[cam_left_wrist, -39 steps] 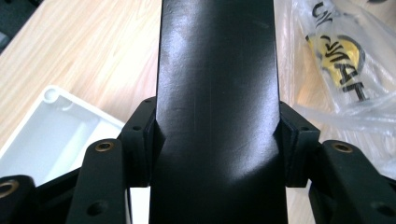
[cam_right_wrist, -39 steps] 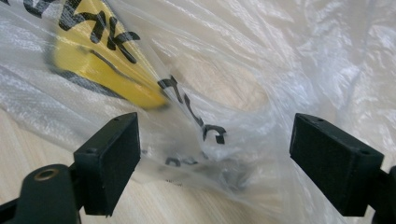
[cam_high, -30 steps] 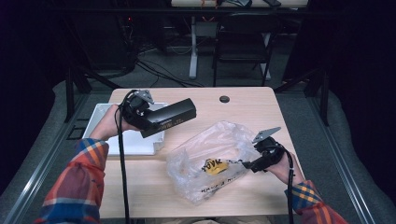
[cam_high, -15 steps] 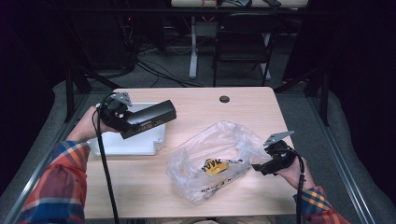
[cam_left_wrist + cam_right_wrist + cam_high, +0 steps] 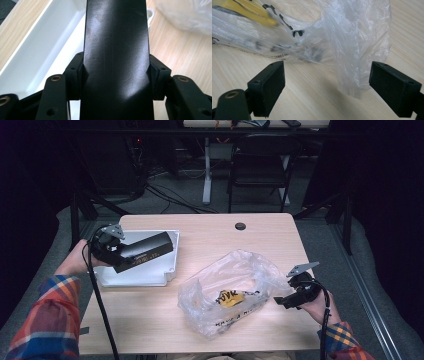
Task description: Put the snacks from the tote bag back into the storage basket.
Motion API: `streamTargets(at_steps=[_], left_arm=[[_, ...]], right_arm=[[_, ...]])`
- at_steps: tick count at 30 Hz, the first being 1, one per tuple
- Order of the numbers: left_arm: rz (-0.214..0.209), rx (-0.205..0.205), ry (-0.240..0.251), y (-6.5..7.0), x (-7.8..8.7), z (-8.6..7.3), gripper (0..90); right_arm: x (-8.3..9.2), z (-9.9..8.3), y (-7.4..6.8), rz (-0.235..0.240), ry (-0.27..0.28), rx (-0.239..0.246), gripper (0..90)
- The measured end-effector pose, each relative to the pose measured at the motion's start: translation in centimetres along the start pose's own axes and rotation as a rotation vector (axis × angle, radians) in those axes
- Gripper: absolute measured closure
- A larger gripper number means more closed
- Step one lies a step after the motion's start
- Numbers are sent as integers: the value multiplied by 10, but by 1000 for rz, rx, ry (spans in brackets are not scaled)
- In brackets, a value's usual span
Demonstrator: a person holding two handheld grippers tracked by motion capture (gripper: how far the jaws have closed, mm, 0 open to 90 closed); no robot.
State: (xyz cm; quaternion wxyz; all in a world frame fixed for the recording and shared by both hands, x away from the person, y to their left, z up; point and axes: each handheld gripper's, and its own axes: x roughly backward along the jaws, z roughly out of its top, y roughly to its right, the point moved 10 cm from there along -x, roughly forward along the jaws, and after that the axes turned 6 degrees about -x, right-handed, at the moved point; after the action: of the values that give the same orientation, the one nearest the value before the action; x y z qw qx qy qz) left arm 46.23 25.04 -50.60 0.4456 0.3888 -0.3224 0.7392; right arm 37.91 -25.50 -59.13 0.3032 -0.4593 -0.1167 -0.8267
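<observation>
Black box point(image 5: 142, 252), long and matte, is clamped between the pads of the left gripper point(image 5: 120, 255), whose jaws stand about half apart and press on its two long sides; the left gripper view shows both pads flat against the box point(image 5: 115, 60). It is held above the white tray point(image 5: 150, 277) at the table's nine o'clock, its far end pointing toward three o'clock. A pale strip of print runs along the side of the box in the high view, too small to read.

Clear plastic bag point(image 5: 235, 290) lies crumpled on the wooden table point(image 5: 210, 227) toward five o'clock. Inside it sits something yellow point(image 5: 230, 298) with bold black letters, not legible. A line of small black print crosses the film; in the right gripper view only a fragment like "BABIES AND" can be made out on the bag point(image 5: 352, 37).

Right gripper point(image 5: 281, 301) sits at the bag's three o'clock edge with its jaws wide apart. A loose fold of film hangs between the pads point(image 5: 393, 87), just beside the one on the right of that view; neither pad presses on it.
</observation>
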Motion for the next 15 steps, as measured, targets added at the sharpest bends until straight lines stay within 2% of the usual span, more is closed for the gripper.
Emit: streamTargets(at_steps=[4,5,7,8,15], left_arm=[[-5,-4,-9,-1,-2,-11,431],[-10,7,-10,-1,-3,-13,431],[-9,-7,-22,-2,-4,-17,431],[-15,6,-16,-2,-5,-18,431],[-27,1,-23,-4,-12,-27,431]], right_arm=[[0,-1,1,-4,-7,3,130],[-1,-1,2,-4,-3,6,130],[-1,-1,2,-6,-10,6,130],[-1,-1,2,-6,-10,6,130],[0,-3,3,-6,-18,1,131]])
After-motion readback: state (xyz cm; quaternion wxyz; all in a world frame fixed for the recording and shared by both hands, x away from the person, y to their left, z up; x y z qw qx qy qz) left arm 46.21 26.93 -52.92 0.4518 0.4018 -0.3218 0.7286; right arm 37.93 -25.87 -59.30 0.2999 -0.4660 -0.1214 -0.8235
